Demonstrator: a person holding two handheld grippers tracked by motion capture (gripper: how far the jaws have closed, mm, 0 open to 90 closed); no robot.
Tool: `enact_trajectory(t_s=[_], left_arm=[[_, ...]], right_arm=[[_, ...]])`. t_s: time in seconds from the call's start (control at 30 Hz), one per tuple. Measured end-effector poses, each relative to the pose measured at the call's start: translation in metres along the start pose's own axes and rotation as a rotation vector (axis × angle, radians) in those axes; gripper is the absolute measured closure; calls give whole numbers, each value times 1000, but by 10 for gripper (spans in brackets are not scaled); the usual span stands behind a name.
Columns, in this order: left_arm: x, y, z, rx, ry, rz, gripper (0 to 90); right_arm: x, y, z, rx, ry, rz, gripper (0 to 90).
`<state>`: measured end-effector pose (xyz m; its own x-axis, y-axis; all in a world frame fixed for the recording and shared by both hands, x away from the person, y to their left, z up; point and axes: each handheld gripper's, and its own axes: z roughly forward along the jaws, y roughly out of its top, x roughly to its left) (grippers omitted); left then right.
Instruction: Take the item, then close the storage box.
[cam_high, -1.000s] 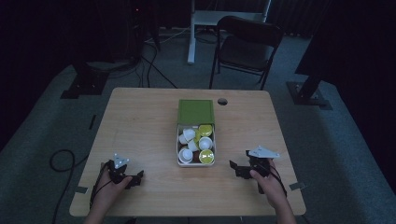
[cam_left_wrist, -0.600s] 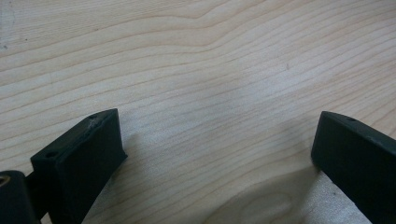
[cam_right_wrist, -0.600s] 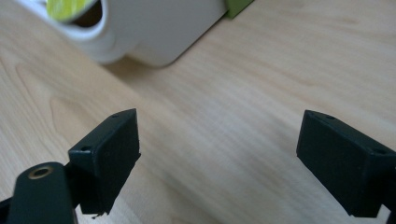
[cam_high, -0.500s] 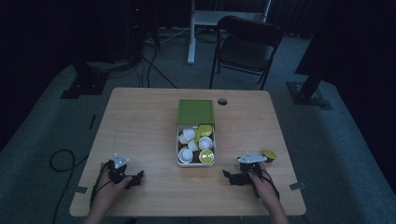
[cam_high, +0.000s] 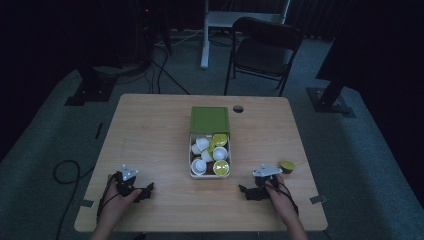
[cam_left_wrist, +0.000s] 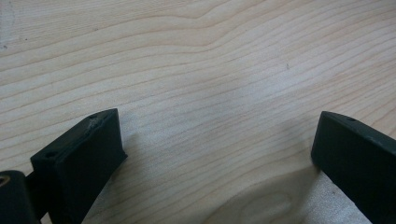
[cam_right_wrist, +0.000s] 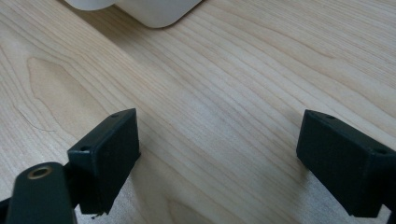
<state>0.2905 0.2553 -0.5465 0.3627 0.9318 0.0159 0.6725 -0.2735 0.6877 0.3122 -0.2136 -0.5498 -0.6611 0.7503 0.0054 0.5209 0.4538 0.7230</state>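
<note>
Grippers rest wide open and empty on your table (cam_high: 160, 130): left gripper (cam_high: 145, 192) at seven o'clock, right gripper (cam_high: 246, 192) at five, yellow-lidded capsule (cam_high: 287, 166) just beyond, box (cam_high: 209, 172) centre.

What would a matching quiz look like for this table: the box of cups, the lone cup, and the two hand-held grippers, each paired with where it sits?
Things:
1. box of cups
2. lone cup
3. left hand-held gripper
4. right hand-held gripper

Places:
A. near edge, left of the box
B. middle of the table
C. near edge, just right of the box
D. right side, beyond the right hand

Pairs: 1-B, 2-D, 3-A, 4-C
</note>
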Motion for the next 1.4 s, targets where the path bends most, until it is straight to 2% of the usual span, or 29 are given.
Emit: enact_trajectory(t_s=[0.27, 0.4, 0.53, 0.67, 0.77, 0.87, 0.93, 1.0, 1.3, 1.4], left_arm=[[-1, 0, 0, 0, -6, 3, 24], [-5, -1, -1, 1, -35, 38, 24], [-11, -1, -1, -1, -85, 89, 24], [-15, 1, -2, -3, -137, 79, 26], [-20, 4, -2, -25, -152, 124, 42], [-24, 10, -5, -59, -163, 142, 42], [-26, 14, -7, -75, -170, 142, 42], [-28, 18, -8, -82, -178, 164, 41], [-42, 32, -10, -140, -278, 169, 41], [-46, 36, -10, -156, -293, 177, 41]], right_arm=[[0, 0, 0, 0, 0, 1, 127], [0, 0, 0, 0, -2, 2, 127], [0, 0, 0, 0, -4, 4, 127], [1, -1, -1, -1, -6, 9, 127], [0, -1, -1, -3, 0, 16, 127], [-1, -1, -2, -18, -1, 62, 128], [-2, -1, -4, -37, -3, 65, 130], [-2, 1, -6, -47, 4, 56, 130], [0, 9, -16, -105, 28, 73, 127], [2, 13, -19, -128, 41, 71, 127]])
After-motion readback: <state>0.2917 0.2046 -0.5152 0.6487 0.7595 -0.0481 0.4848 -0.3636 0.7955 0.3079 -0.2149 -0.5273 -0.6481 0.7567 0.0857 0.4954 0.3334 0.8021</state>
